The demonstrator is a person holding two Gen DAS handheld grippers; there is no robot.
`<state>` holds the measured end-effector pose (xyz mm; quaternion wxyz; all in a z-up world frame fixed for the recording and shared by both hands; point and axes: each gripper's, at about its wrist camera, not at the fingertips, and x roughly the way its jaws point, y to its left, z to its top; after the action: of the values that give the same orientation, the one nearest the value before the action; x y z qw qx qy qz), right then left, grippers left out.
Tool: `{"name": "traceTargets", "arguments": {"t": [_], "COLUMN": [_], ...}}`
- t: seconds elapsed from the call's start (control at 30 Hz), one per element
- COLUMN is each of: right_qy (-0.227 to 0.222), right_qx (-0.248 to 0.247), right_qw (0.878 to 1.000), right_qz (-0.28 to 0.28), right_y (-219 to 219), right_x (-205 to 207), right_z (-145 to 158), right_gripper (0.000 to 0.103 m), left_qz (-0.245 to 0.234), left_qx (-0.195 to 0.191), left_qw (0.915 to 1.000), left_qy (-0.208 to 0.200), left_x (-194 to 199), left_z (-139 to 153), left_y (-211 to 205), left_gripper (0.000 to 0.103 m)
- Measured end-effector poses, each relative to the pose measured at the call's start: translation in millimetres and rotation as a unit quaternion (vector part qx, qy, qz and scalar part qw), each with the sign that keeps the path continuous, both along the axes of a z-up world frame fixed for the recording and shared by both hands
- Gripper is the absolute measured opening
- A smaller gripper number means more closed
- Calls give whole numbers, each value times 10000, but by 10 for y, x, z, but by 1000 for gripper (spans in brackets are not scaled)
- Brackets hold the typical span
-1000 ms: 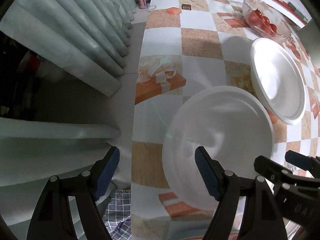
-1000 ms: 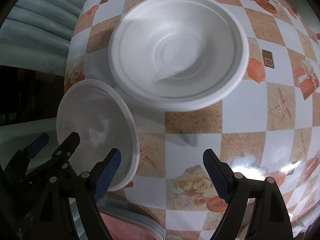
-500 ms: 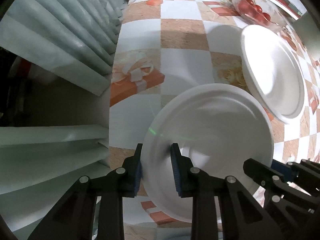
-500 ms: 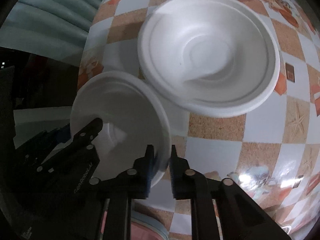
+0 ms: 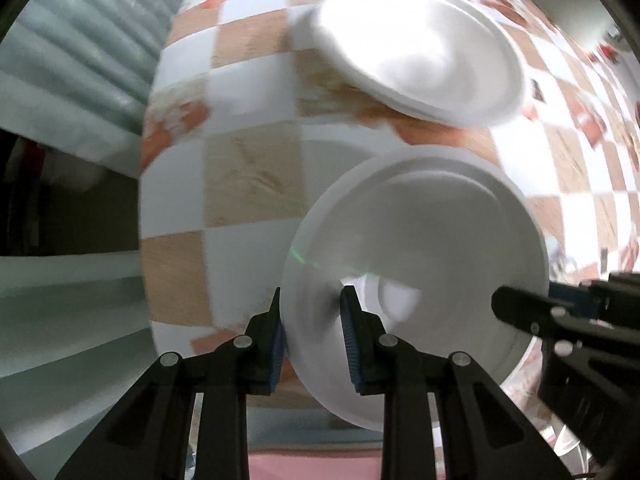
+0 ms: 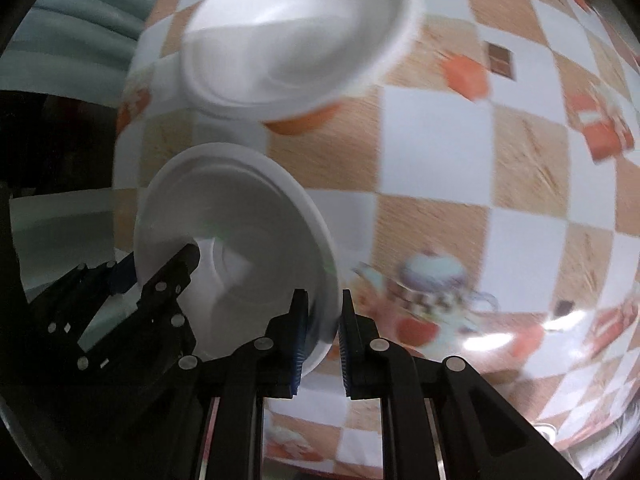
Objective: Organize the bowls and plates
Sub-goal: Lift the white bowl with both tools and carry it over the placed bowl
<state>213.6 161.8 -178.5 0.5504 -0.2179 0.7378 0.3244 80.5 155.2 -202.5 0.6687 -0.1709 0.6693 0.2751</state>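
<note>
A: Currently, what is each hand-held gripper doing?

B: Both are grasping the same white foam plate (image 5: 420, 248). The left hand-held gripper (image 5: 312, 332) is clamping the plate's left rim between its blue pads. The right hand-held gripper (image 6: 322, 332) is clamping the opposite rim.

A: Where is the plate sitting?

B: It is tilting above the checkered counter (image 5: 248, 196), near the counter's front edge. A second white plate (image 5: 420, 60) is lying farther back on the counter, apart from the held one. Both views are blurring, so finer detail cannot be told.
</note>
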Motion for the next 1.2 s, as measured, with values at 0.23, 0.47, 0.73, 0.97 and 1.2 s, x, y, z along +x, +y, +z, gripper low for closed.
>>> {"name": "traceTargets", "arguments": {"t": [0.23,0.47,0.73,0.97,1.2], "right_qy": [-3,-69,-90,11,149], "right_qx": [-141,-266,-327,-281,-195], "right_qw": [9998,9990,9978,9973,9974], "right_qz": [-160,-362,-574,-675,-677], "right_y": [-307,-630,-973,-1148,-1339], "right_x": [273,529,767,804,985], "right_z": [-95,-167,-267,-280,-219], "right_gripper": [16,16,16,16,16], "left_qz": [-137,-181,-332,-422,-328], "left_qx": [-140,-134,-306,-281,-267], "left_qw": [9998,9997,9990,9986,9990], "left_qy": [39,23,-62,-126,-146], "left_x": [211,482,778,906,1032], "left_z": [-4,2,-55,-96,-90], "left_y": [-426,-945,-1259,-1290,-1141], "left_gripper": [28,28,28,28,28]}}
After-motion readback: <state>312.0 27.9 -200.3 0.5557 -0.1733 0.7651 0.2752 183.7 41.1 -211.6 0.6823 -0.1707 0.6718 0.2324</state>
